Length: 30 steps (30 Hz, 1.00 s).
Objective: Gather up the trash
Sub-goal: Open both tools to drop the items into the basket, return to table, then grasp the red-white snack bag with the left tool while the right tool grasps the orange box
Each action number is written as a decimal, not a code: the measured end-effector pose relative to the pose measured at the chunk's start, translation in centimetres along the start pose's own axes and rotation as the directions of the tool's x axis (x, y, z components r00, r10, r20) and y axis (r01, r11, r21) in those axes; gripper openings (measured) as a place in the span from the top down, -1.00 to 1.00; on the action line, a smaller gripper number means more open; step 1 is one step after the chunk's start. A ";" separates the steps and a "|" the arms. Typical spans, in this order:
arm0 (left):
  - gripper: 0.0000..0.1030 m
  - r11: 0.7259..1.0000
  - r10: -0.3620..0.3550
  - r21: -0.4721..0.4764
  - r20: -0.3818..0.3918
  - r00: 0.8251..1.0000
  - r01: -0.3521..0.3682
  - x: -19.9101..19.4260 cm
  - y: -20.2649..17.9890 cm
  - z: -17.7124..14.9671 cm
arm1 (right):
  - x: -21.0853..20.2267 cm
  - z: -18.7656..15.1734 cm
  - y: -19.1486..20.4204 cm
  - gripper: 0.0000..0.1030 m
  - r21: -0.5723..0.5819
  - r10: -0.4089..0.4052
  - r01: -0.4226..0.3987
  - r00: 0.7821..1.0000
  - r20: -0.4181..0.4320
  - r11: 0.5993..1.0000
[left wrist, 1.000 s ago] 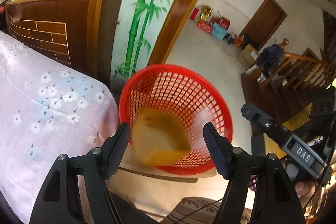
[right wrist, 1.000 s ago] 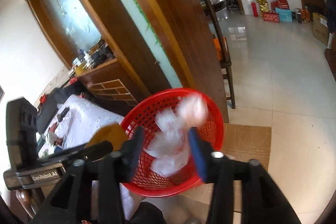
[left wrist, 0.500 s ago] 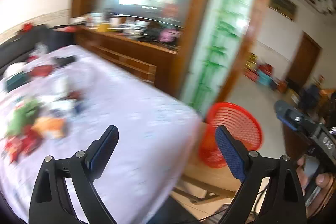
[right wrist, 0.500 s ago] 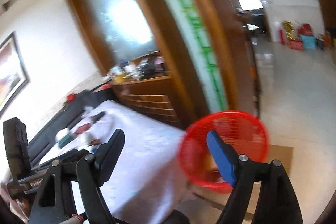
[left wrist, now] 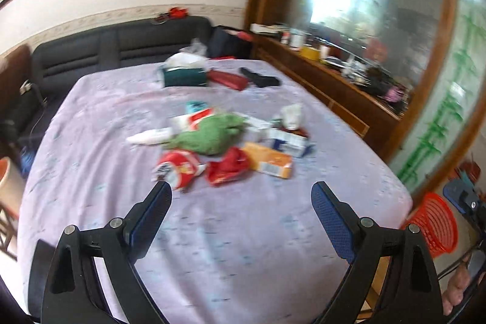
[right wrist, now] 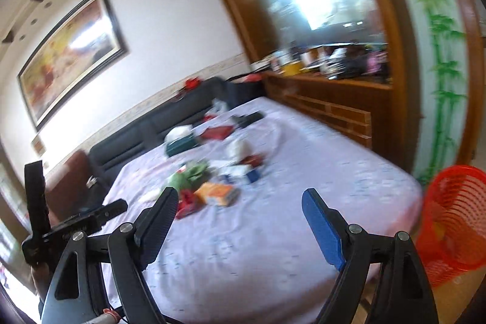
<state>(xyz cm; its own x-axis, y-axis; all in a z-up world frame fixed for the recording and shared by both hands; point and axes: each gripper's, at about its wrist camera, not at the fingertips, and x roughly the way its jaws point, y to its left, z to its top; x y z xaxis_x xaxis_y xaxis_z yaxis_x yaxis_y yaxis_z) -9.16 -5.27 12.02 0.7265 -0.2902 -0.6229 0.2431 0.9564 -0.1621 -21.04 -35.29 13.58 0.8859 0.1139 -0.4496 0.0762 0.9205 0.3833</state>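
Hovering wide open and empty, the left gripper point(left wrist: 241, 196) and right gripper point(right wrist: 240, 202) face litter heaped mid-table point(left wrist: 91, 117), where one claw could snag the green cloth point(left wrist: 209, 132) instead of trash for the red basket point(right wrist: 452, 220) off the table's corner.

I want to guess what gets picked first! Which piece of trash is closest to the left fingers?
The red-and-white crumpled wrapper, just beyond the left fingers; the orange box and the green bag lie farther.

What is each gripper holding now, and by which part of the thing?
Nothing is held. The left gripper and the right gripper both stand open and empty above the table; their jaws have just been opening.
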 end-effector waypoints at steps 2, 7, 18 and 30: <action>-0.79 1.000 0.012 -0.021 -0.002 1.000 -0.012 -0.1 1.3 -0.1 | 1.5 -0.4 1.2 -0.69 -0.003 0.031 -0.031 0.999 -0.033 1.000; -0.79 0.999 0.023 -0.036 -0.005 1.000 -0.023 0.1 2.8 -0.1 | 3.6 -0.6 2.6 -0.69 -0.020 0.063 -0.065 0.995 -0.074 0.998; -0.79 0.998 0.067 0.009 0.023 0.998 -0.067 -0.4 2.0 0.0 | 4.7 -0.5 4.7 -0.69 -0.049 0.081 -0.085 0.993 -0.085 0.995; -0.79 0.998 0.067 0.019 0.032 0.997 -0.068 -0.4 2.4 0.4 | 6.3 0.0 5.7 -0.69 -0.080 0.099 -0.108 0.990 -0.104 0.991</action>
<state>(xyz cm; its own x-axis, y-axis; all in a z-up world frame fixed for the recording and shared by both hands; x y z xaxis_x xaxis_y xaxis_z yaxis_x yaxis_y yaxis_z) -8.59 -2.88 12.19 0.7615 -0.2265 -0.6073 0.2057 0.9730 -0.1049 -15.02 -29.31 12.90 0.8366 0.2430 -0.4910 -0.0567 0.9298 0.3637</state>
